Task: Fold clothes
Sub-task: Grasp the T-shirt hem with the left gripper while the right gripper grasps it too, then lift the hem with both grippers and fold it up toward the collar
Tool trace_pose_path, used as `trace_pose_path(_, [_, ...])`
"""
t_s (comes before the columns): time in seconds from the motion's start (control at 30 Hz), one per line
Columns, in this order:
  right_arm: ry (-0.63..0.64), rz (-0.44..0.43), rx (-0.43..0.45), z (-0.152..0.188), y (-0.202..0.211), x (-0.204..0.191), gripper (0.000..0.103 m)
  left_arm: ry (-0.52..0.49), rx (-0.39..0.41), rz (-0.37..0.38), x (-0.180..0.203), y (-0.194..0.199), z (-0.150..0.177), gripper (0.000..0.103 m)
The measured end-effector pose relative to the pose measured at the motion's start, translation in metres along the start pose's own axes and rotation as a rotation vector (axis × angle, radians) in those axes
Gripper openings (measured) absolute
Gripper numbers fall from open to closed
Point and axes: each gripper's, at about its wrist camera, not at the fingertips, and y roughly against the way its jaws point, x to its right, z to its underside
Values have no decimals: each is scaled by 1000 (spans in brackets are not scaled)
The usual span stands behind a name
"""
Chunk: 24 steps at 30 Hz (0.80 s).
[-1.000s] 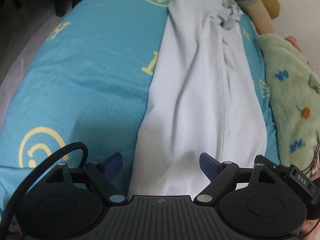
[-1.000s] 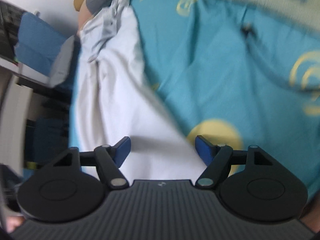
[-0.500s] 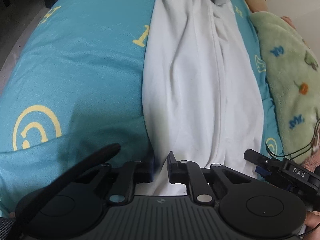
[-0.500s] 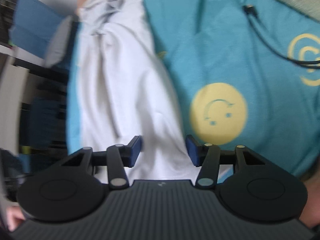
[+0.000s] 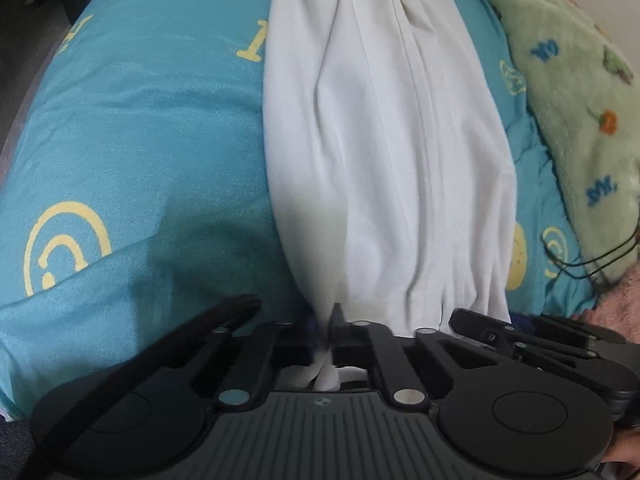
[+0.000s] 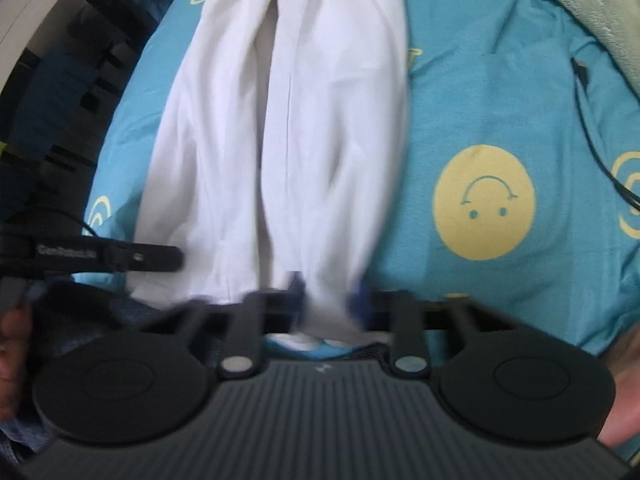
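Here the white garment [image 5: 400,128] was laid lengthwise along the bed [image 5: 132,120], running away from both cameras, its long sides already drawn in toward a middle seam so that it formed a narrow strip. Its far end was cut off by the top of both views. The near hem was taken at two places. The left gripper [image 5: 331,344] was closed on the hem's left corner, a small tuft of cloth being pinched between the jaws and bunched behind them. The right gripper [image 6: 326,304] was blurred, yet cloth was seen between its jaws, which stood narrowed around a thick gather of the hem's right part; a firm hold was judged likely, not certain.

The cloth was judged light, thin and wholly limp: deep soft creases ran its length, and sag was to be expected between the two holds. Little slipperiness was suggested, though a thin pinch could be pulled free by a jerk. The hem corners were judged the best holds, since an even lift from both would keep the strip's edges aligned. A green blanket [image 5: 580,92] lay just beside the garment and a cable [image 6: 596,136] lay across the bed, near enough to be snagged.
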Motion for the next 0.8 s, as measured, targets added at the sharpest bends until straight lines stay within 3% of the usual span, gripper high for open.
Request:
trace_pose_path(0.1, [-48, -54, 49, -5, 19, 8, 15, 38, 81, 110, -1, 37, -1, 3])
trace_pose_path(0.3, [-141, -238, 280, -29, 117, 26, 14, 77, 248, 287, 0, 121, -5, 3])
trace_pose_path(0.5, [-101, -332, 491, -55, 203, 7, 13, 117, 415, 463, 1, 205, -9, 3])
trace_pose_path(0.6, [-85, -358, 522, -35, 215, 9, 13, 117, 414, 478, -9, 206, 18, 3])
trace_pose_path(0.8, [-102, -395, 456, 37, 194, 28, 12, 145, 326, 455, -39, 177, 82, 3])
